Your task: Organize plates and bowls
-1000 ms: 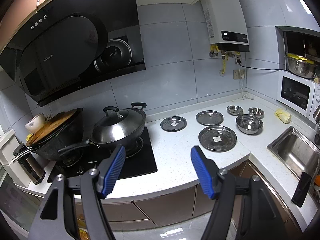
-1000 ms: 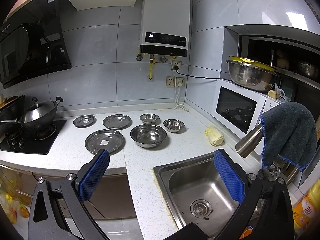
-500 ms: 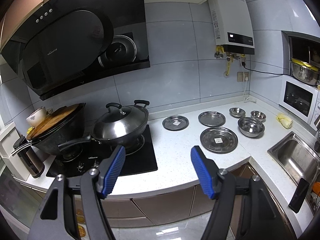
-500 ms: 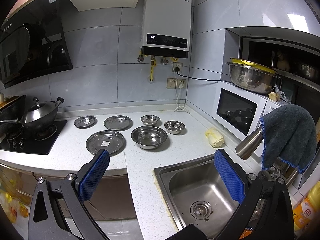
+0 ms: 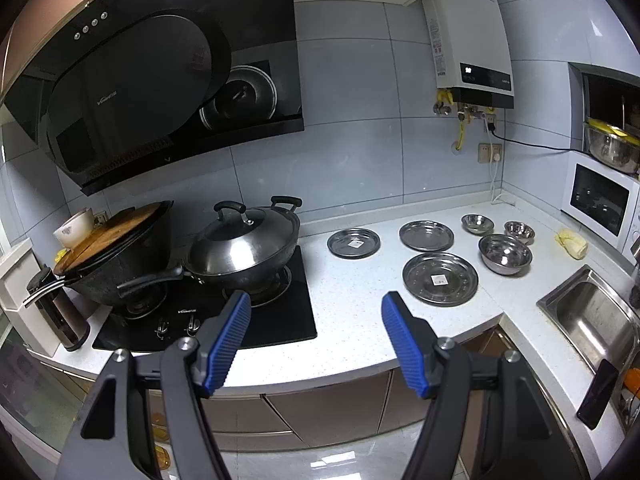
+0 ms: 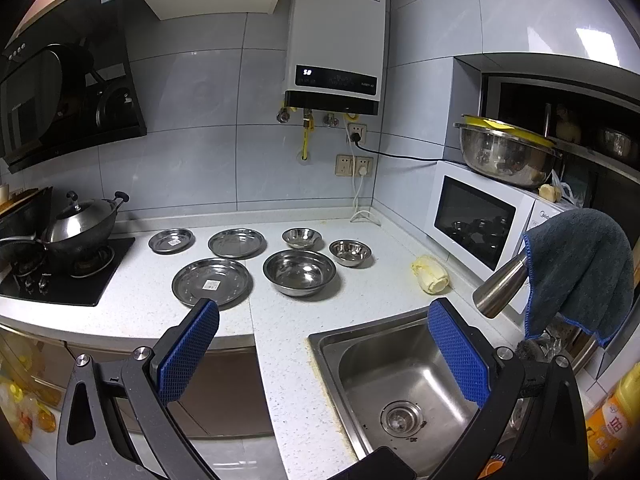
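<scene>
Three steel plates lie apart on the white counter: a large plate (image 6: 212, 282) (image 5: 440, 279) in front, a medium plate (image 6: 237, 243) (image 5: 426, 235) behind it, a small plate (image 6: 171, 240) (image 5: 353, 242) to the left. To their right stand a large steel bowl (image 6: 299, 272) (image 5: 505, 253) and two small bowls (image 6: 301, 237) (image 6: 350, 252) behind it. My left gripper (image 5: 316, 338) hangs open in front of the counter edge, near the stove. My right gripper (image 6: 324, 354) is open too, held back above the counter's front edge and the sink. Neither holds anything.
A lidded wok (image 5: 244, 246) and a black pan (image 5: 120, 252) sit on the hob at the left. A sink (image 6: 400, 376) with a faucet and grey cloth (image 6: 576, 268) lies at the right. A microwave (image 6: 476, 218), a yellow rag (image 6: 430, 274) and a wall water heater (image 6: 336, 40) are further back.
The left gripper's view has swung slightly right and down, so the stove and plates sit a little higher and further. The right gripper has barely moved. Both stayed open.
</scene>
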Demonstrator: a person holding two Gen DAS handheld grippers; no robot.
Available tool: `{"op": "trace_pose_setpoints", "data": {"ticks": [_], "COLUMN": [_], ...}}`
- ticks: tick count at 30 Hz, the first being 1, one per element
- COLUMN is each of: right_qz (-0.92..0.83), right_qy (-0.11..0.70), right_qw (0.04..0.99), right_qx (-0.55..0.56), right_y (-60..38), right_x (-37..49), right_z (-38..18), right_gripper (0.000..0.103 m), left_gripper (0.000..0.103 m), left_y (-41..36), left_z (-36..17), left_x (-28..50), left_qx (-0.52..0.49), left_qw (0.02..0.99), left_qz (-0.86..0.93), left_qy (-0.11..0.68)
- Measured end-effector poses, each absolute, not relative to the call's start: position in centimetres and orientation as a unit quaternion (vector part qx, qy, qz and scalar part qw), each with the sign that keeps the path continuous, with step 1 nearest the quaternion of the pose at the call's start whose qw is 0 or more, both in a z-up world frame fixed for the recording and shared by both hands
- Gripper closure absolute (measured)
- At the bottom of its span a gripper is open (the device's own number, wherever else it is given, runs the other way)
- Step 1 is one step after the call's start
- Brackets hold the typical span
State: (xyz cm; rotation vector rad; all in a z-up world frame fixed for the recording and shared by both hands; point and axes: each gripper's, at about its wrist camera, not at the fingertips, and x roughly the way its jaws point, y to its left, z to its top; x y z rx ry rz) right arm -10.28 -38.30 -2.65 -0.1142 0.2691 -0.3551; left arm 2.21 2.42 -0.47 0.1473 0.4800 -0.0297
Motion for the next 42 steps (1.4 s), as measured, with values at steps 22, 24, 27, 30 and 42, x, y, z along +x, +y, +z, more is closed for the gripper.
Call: {"op": "trace_pose_setpoints", "data": {"ticks": [22, 24, 27, 30, 42], "right_qz": [-0.135, -0.131, -0.129, -0.134, -0.137], "right_qy": [0.098, 0.104, 0.116, 0.129, 0.188], "right_qw": [0.983, 0.984, 0.983, 0.981, 0.972], "right_qx": [-0.074, -0.066, -0.056, -0.051, -0.041], "right_y": [-30.0, -29.4, -28.6, -28.4, -31.8], "right_x": [1.2, 3.0, 5.6, 7.9, 17.3], "right_z": [-1.0, -1.2, -1.6, -2.0, -5.1], "right_gripper": [0.001, 0.001, 0.001, 0.001, 0.001], "left_gripper": [0.036, 0.036, 0.036, 0.036, 0.036], "left_y": [-4.3, -4.9, -5.5, -6.0, -10.8], "left_z": [0.2, 0.0, -0.4, -1.1, -6.0], "left_x": [11.5, 12.7, 14.7, 16.5, 26.1], "left_qx": [0.106, 0.110, 0.110, 0.105, 0.103], "left_qw": [0.972, 0.972, 0.971, 0.968, 0.955], "left_qz": [-0.061, -0.065, -0.069, -0.076, -0.066], "left_qy": [0.201, 0.198, 0.202, 0.214, 0.269]}}
